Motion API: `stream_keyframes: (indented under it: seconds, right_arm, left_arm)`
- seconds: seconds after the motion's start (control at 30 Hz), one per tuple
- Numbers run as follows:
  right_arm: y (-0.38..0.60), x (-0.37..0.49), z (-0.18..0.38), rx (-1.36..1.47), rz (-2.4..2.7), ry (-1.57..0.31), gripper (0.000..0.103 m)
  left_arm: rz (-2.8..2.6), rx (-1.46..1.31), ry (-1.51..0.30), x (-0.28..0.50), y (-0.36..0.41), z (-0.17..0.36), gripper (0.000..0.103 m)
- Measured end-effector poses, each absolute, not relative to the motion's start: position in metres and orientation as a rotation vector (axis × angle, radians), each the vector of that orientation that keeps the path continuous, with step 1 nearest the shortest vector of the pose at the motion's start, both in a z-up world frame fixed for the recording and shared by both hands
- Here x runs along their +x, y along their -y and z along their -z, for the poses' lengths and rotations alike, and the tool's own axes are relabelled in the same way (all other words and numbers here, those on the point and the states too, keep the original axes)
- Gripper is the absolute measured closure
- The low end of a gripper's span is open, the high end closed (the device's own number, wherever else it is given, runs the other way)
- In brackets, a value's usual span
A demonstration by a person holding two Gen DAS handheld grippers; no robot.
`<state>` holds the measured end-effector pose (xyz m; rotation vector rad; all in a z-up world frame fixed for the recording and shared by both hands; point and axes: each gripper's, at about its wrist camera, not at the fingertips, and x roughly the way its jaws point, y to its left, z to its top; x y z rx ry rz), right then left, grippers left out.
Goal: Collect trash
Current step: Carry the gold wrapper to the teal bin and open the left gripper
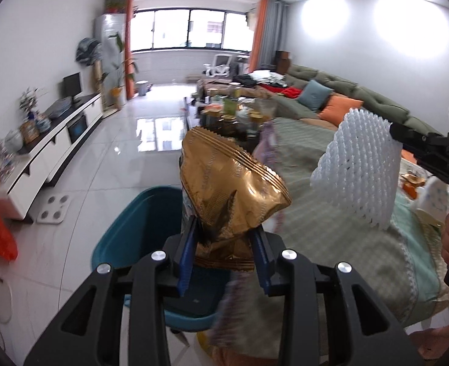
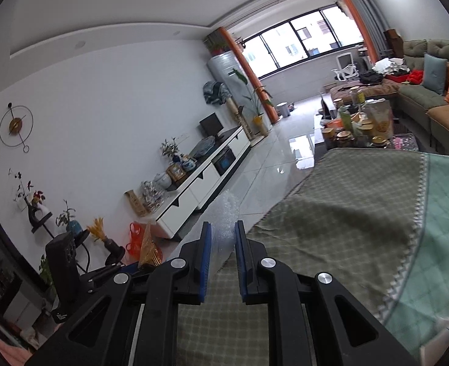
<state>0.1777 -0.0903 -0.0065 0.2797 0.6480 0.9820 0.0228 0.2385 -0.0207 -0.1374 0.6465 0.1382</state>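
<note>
Left wrist view: left gripper [image 1: 222,245] clamped on gold wrapper [image 1: 232,189], directly above teal bin [image 1: 132,222], nearer than right gripper [image 1: 398,135] pinching white foam net [image 1: 361,170].

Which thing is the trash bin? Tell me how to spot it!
Find the table with the green checked cloth, then look at the shiny white floor just beside its edge. The bin stands there, under the gold snack bag: an open, teal plastic tub, the only teal thing on the floor.
</note>
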Motion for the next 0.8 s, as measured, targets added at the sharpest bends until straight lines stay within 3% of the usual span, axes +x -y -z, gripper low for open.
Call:
stream_keyframes:
  seconds: [0.8]
  right_arm:
    - [-0.055, 0.194, 0.045, 0.066, -0.927, -0.833, 0.083]
  left_arm:
    - [-0.243, -0.331, -0.821, 0.038, -0.305, 0.09, 0.062]
